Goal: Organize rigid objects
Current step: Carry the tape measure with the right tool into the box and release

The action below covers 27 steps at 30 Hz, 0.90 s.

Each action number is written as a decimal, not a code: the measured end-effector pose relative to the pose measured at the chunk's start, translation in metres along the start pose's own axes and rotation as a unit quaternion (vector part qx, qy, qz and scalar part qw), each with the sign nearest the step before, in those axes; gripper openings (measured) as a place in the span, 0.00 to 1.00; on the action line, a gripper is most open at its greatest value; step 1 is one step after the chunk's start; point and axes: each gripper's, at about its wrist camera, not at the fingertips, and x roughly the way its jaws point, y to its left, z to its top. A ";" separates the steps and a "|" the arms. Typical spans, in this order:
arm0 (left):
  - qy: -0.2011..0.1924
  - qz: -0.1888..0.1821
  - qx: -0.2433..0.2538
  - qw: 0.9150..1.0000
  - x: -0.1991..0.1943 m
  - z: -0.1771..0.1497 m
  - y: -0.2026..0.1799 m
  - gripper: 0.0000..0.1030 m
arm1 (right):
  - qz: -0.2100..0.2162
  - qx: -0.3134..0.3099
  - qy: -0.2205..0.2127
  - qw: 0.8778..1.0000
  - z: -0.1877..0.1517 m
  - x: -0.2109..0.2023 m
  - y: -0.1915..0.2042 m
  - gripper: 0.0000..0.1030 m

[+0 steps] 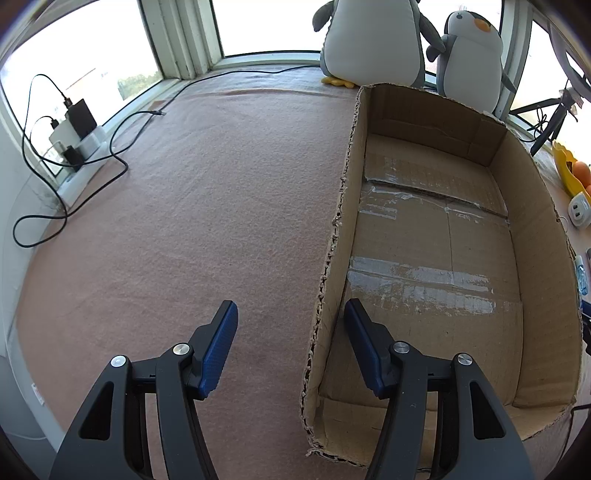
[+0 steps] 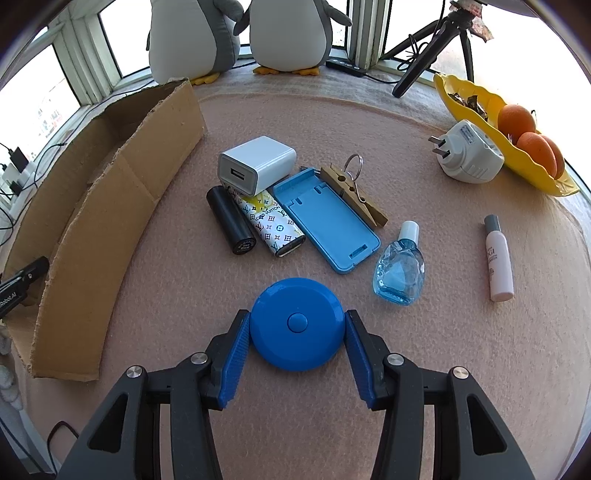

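Observation:
A round blue tape measure point(image 2: 295, 343) lies on the pink cloth, and my right gripper point(image 2: 295, 321) is shut on it, one blue pad against each side. Behind it lie a white USB charger point(image 2: 256, 164), a black cylinder point(image 2: 231, 219), a patterned power bank point(image 2: 271, 225), a blue plastic phone stand point(image 2: 327, 218), a wooden clip with a ring point(image 2: 352, 192), a small blue bottle point(image 2: 400, 269) and a white tube point(image 2: 498, 258). My left gripper point(image 1: 290, 314) is open above the near left wall of the empty cardboard box point(image 1: 436, 236), which is also in the right wrist view point(image 2: 110, 192).
Two plush penguins point(image 2: 240, 33) stand by the window. A yellow dish with oranges point(image 2: 480, 107), a white plug adapter point(image 2: 467, 155) and a black tripod point(image 2: 432, 40) are at the right. A power strip with chargers and cables point(image 1: 77, 136) sits at the left window sill.

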 end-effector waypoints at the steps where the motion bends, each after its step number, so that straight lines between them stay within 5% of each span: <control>1: 0.000 0.000 0.000 1.000 0.000 0.000 0.000 0.58 | 0.001 0.000 -0.001 1.000 -0.001 -0.002 0.000 0.45; 27: -0.002 0.001 0.001 1.000 0.000 0.000 -0.001 0.58 | 0.082 -0.102 -0.087 0.988 0.027 -0.081 0.106 0.45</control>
